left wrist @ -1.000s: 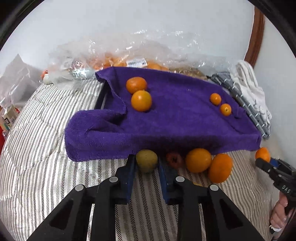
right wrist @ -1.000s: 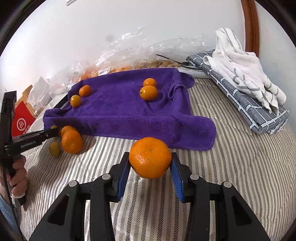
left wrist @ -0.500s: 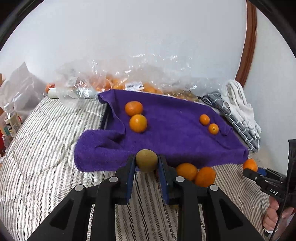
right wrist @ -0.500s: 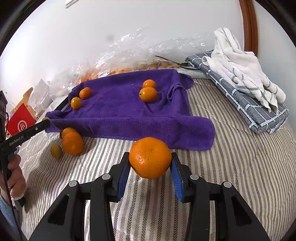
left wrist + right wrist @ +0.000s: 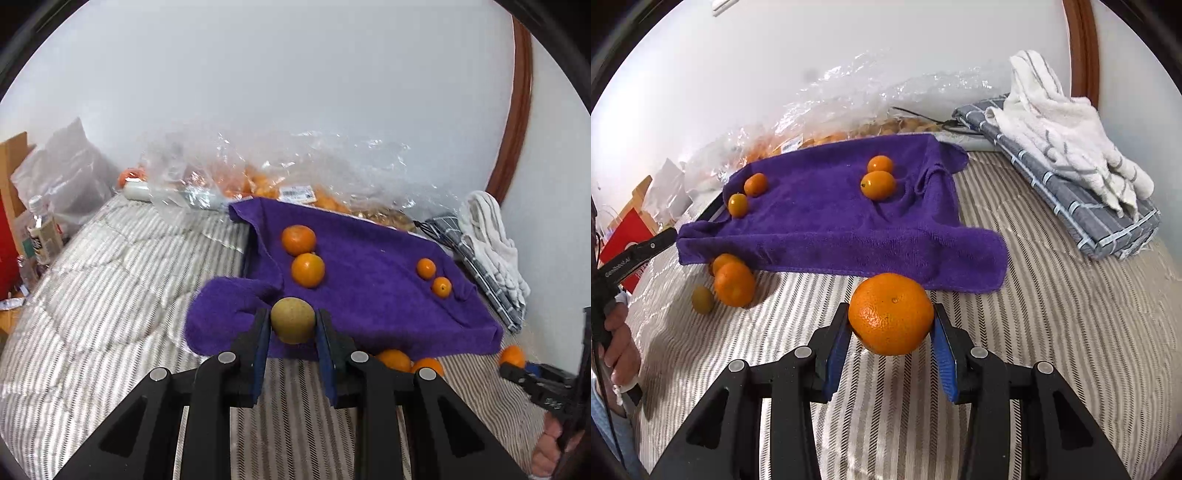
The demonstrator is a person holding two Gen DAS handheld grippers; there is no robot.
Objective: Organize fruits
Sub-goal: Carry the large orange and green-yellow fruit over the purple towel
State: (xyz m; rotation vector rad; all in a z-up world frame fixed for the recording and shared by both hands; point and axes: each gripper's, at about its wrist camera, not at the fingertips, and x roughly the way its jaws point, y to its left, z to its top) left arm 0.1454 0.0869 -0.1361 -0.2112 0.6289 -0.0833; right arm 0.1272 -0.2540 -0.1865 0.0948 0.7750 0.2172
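Note:
My left gripper (image 5: 291, 322) is shut on a small greenish-yellow fruit (image 5: 293, 317), held above the striped bed before the purple towel (image 5: 369, 306). On that towel lie two oranges (image 5: 308, 270) and two small kumquats (image 5: 426, 268). Two more oranges (image 5: 394, 360) rest on the bed under the towel's near edge. My right gripper (image 5: 891, 319) is shut on a large orange (image 5: 891, 314) just above the bed. In the right wrist view, two oranges (image 5: 734, 284) and a small greenish fruit (image 5: 702, 300) lie on the bed by the towel (image 5: 831, 229). The left gripper (image 5: 670, 234) shows at the left edge.
A crumpled clear plastic bag with several oranges (image 5: 295, 184) lies along the wall behind the towel. A folded grey checked cloth (image 5: 1071, 192) with a white towel (image 5: 1063, 118) sits at the right. A bottle and cartons (image 5: 40, 232) stand off the bed's left edge.
My left gripper has risen and drawn back with the greenish fruit, off the bed; the towel now looks farther away. The right gripper with its orange has stayed put.

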